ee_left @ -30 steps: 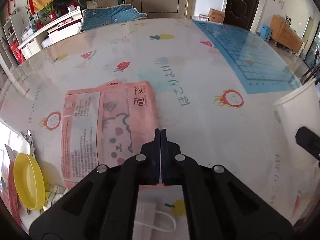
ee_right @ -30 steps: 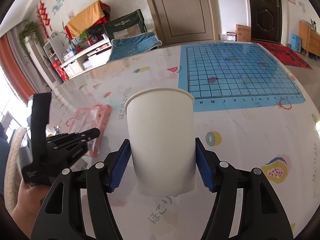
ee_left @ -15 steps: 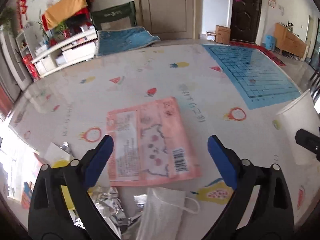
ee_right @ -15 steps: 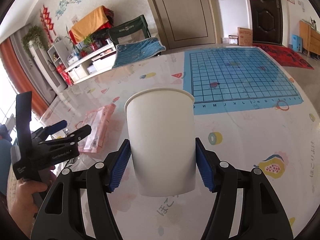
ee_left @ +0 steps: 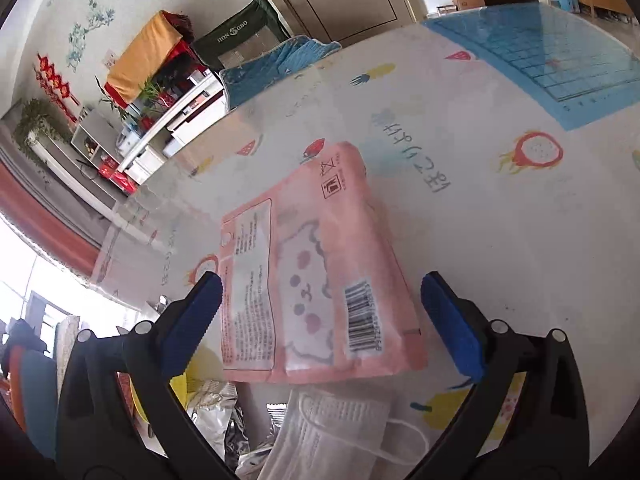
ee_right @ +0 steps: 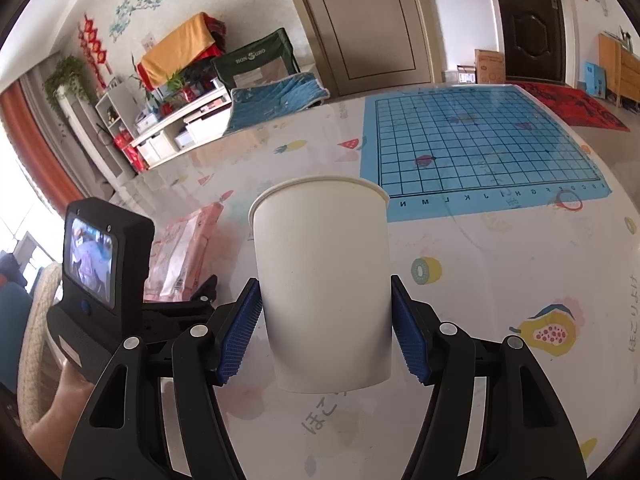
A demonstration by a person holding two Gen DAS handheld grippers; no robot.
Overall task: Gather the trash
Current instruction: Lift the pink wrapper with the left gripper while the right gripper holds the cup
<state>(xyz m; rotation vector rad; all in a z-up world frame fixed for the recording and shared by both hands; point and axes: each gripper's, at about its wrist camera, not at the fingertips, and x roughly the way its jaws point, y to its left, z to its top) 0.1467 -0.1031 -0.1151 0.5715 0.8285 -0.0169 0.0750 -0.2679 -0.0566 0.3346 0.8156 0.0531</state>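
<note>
- Far left of the left wrist view: a yellow dish (ee_left: 188,384) peeks out behind the left finger, with crumpled silver foil (ee_left: 224,420) lying just beside it on the tabletop (ee_left: 500,240).
- The left gripper (ee_left: 320,320) has its fingers spread wide — blue pads on either side of a pink wrapper (ee_left: 316,280), neither pad pressing on it.
- That pink wrapper lies flat on the tabletop, barcode end nearest the camera; its near edge overlaps a white face mask (ee_left: 332,428) whose ear loop curls out to the right.
- In the right wrist view, the left gripper's body with its small lit screen sits at the left, held by a hand (ee_right: 60,412); the wrapper shows just beyond it.
- Centre: the right gripper (ee_right: 326,320) holds a white paper cup (ee_right: 320,276) upright — both blue pads pressed to its sides, open mouth up.
- Right and farther back: a blue grid mat (ee_right: 480,144) lies on the fruit-printed tabletop, well apart from the cup.
</note>
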